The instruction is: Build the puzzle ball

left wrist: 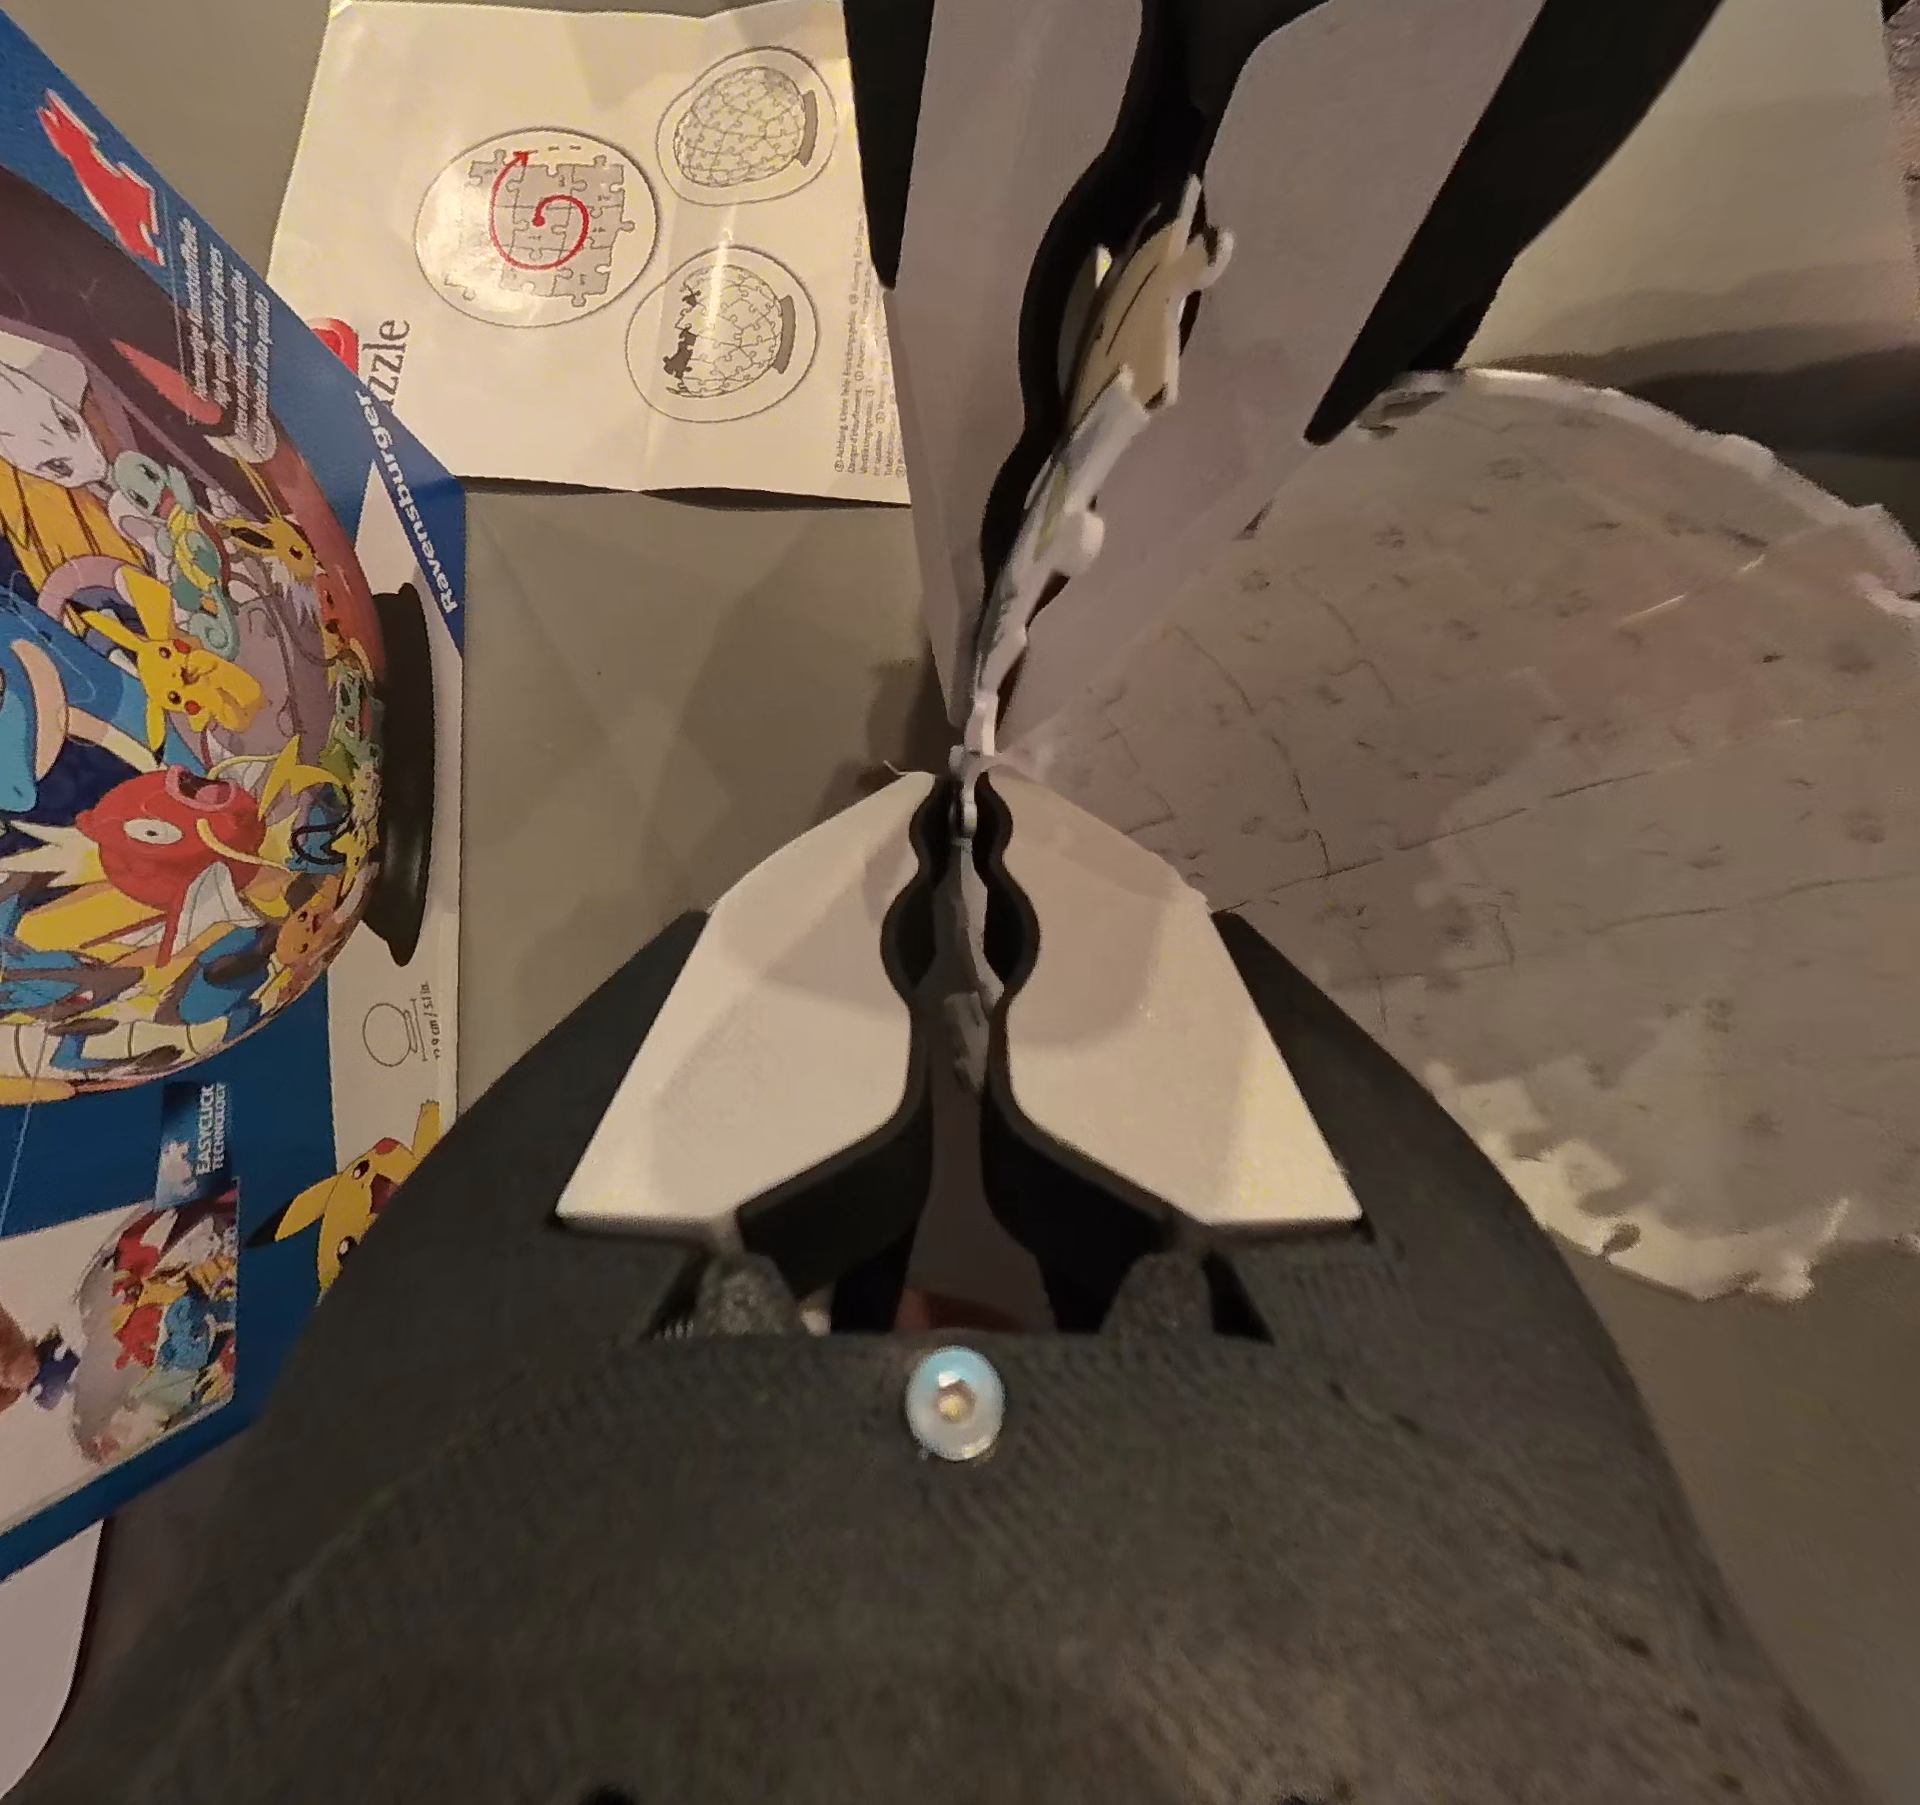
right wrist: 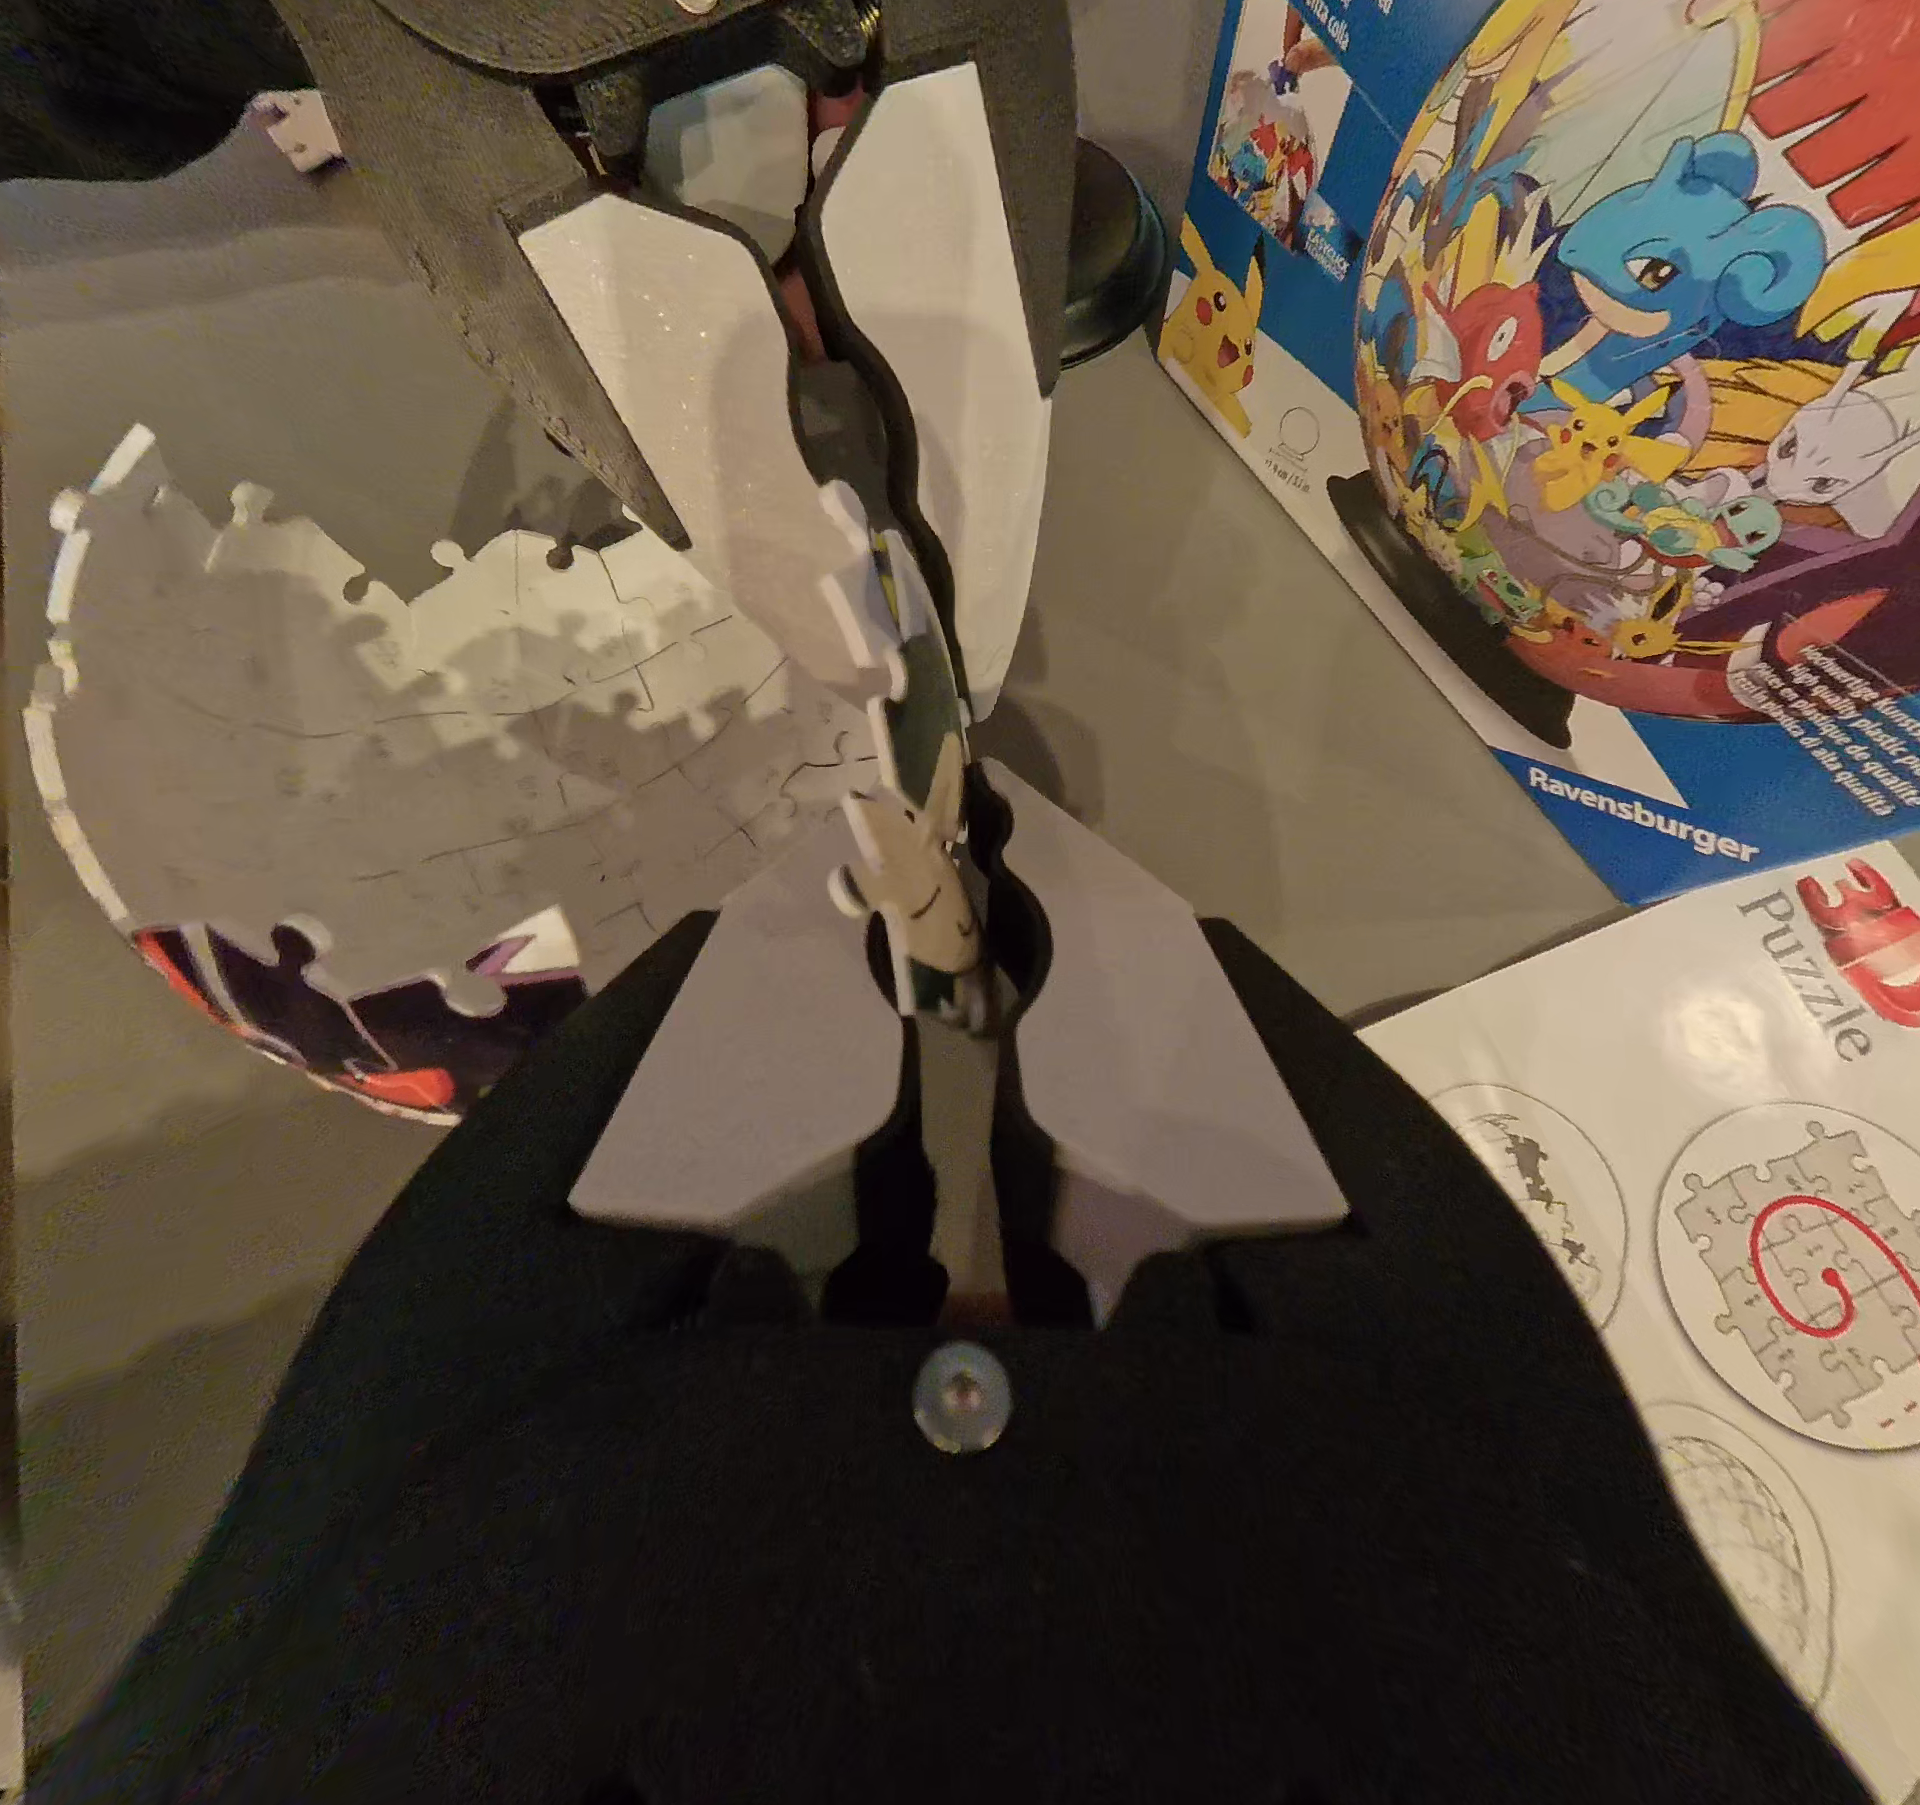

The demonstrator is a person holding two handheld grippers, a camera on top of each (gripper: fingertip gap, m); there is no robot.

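Note:
The half-built puzzle ball (left wrist: pixel 1507 820) is an open shell, white inside, printed outside (right wrist: pixel 343 1028). My left gripper (left wrist: pixel 971 789) is shut on the shell's rim, which runs edge-on between its fingers. My right gripper (right wrist: pixel 982 799) faces it tip to tip and is shut on a cream puzzle piece (right wrist: pixel 930 893) at the same rim. Whether that piece is locked into the shell I cannot tell. The right gripper (left wrist: pixel 997 675) enters the left wrist view from the top with the piece (left wrist: pixel 1132 321) between its fingers. The left gripper (right wrist: pixel 925 695) enters the right wrist view from the top.
The blue puzzle box (left wrist: pixel 208 716) lies flat on the grey table, to the left in the left wrist view and upper right (right wrist: pixel 1558 405) in the right one. A folded instruction sheet (left wrist: pixel 582 249) lies beside it. A black round stand (right wrist: pixel 1112 249) sits behind the left gripper. A loose piece (right wrist: pixel 301 129) lies far left. Only a small space, under 4 cm, lies between the two pairs of fingers.

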